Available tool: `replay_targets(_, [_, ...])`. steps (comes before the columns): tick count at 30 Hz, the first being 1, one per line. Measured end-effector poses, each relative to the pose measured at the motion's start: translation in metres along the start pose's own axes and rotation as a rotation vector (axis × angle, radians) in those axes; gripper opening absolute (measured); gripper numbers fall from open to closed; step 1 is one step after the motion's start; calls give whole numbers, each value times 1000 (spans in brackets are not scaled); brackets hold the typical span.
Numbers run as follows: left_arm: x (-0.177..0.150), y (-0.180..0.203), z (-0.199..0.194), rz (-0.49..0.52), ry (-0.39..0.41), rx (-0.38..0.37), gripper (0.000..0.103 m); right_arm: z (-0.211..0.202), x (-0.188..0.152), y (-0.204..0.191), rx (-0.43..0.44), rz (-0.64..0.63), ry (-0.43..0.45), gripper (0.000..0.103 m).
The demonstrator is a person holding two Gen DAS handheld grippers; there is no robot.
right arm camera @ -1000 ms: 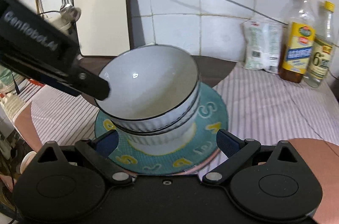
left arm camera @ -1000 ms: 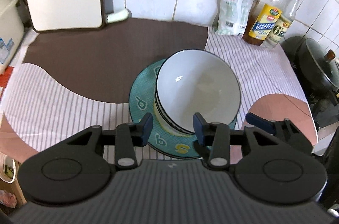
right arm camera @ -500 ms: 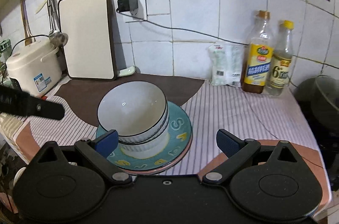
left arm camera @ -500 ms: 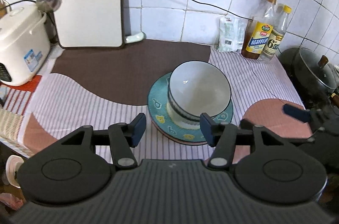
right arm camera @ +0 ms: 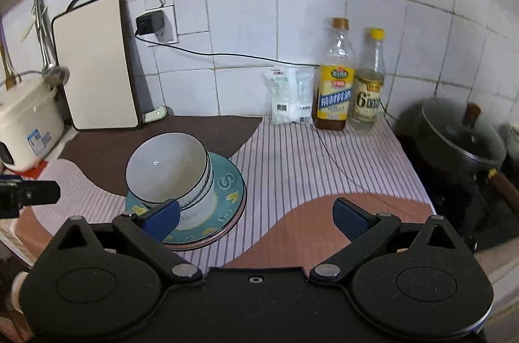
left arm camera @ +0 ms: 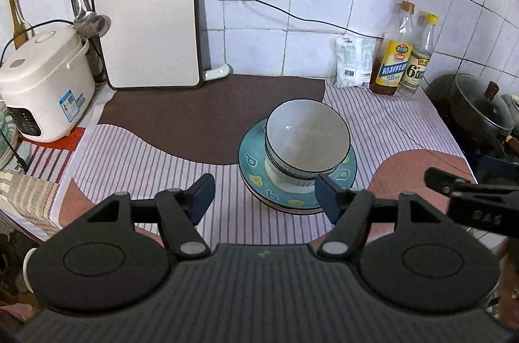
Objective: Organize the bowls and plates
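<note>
A stack of white ribbed bowls with dark rims stands on a teal plate with yellow letters, which lies on a pink plate. The stack also shows in the right wrist view, on the same teal plate. My left gripper is open and empty, held back above the counter in front of the stack. My right gripper is open and empty, to the right of the stack. Each gripper shows at the edge of the other's view.
A white rice cooker and an upright cutting board stand at the back left. A white packet and two bottles stand at the back wall. A lidded black pot sits at the right. A striped cloth covers the counter.
Both grippers have pulled back and up from the bowl stack. The left gripper's jaws have opened wider. The bowls and plates have stayed in place.
</note>
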State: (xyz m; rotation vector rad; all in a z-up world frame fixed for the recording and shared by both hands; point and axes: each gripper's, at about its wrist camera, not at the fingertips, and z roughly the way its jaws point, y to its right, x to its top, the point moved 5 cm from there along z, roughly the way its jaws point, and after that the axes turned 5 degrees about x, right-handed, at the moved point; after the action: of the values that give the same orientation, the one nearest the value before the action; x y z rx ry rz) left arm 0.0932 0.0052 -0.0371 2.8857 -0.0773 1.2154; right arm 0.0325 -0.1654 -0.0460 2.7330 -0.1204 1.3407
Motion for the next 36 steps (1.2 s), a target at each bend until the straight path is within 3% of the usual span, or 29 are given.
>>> replay_targets(19, [-21, -10, -15, -3, 76, 70, 100, -35, -10, -6, -34, -72, 31, 102])
replay_targets(27, [-31, -15, -16, 0, 73, 72, 101, -37, -14, -8, -29, -72, 42, 102])
replay_targets(36, [-33, -15, -23, 14, 130, 102, 101, -41, -17, -9, -62, -94, 65, 102])
